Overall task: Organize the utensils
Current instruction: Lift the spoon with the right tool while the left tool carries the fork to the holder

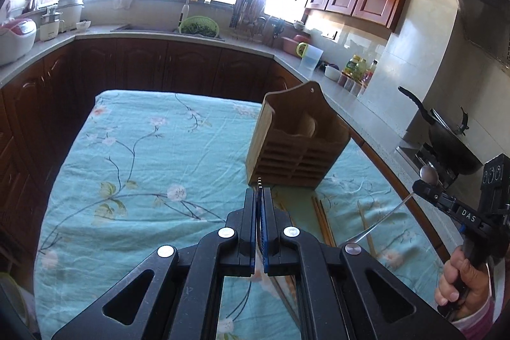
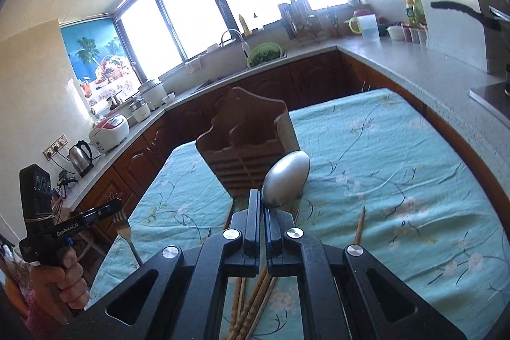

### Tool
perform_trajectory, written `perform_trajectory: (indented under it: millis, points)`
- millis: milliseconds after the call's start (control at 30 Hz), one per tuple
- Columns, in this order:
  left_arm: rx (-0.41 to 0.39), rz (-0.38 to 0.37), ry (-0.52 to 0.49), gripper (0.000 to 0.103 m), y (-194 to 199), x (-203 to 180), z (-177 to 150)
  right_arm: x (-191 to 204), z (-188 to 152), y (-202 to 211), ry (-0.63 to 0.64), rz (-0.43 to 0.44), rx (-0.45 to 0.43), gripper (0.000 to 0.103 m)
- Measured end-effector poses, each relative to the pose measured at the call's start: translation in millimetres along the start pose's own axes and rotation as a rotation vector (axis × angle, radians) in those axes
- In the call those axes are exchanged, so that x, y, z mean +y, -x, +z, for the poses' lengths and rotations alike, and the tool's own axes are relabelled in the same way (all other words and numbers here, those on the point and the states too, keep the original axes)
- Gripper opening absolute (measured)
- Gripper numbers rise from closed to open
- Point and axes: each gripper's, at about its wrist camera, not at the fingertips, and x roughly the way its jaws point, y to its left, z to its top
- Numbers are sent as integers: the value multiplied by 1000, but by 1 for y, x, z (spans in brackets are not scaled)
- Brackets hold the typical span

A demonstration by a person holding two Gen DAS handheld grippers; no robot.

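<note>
A wooden utensil holder (image 1: 295, 137) with slatted front stands on the table; it also shows in the right wrist view (image 2: 247, 145). My left gripper (image 1: 261, 190) is shut on a metal fork (image 1: 259, 181), tines up; the fork shows in the right wrist view (image 2: 126, 231). My right gripper (image 2: 264, 206) is shut on a metal spoon (image 2: 285, 180), bowl up, just in front of the holder. The right gripper shows at the right in the left wrist view (image 1: 427, 187). Wooden chopsticks (image 2: 251, 305) lie on the cloth below the grippers.
A teal floral cloth (image 1: 143, 155) covers the table. A single chopstick (image 2: 359, 227) lies to the right. Kitchen counters (image 1: 197, 35) with a sink, a rice cooker (image 2: 110, 129), a kettle (image 2: 81, 155) and a wok (image 1: 449, 139) surround the table.
</note>
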Motion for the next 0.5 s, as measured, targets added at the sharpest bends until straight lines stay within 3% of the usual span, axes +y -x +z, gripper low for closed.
perform_trajectory:
  millis: [500]
  points:
    - [-265, 115, -52, 1, -22, -39, 83, 22, 89, -22, 120, -54, -198, 2]
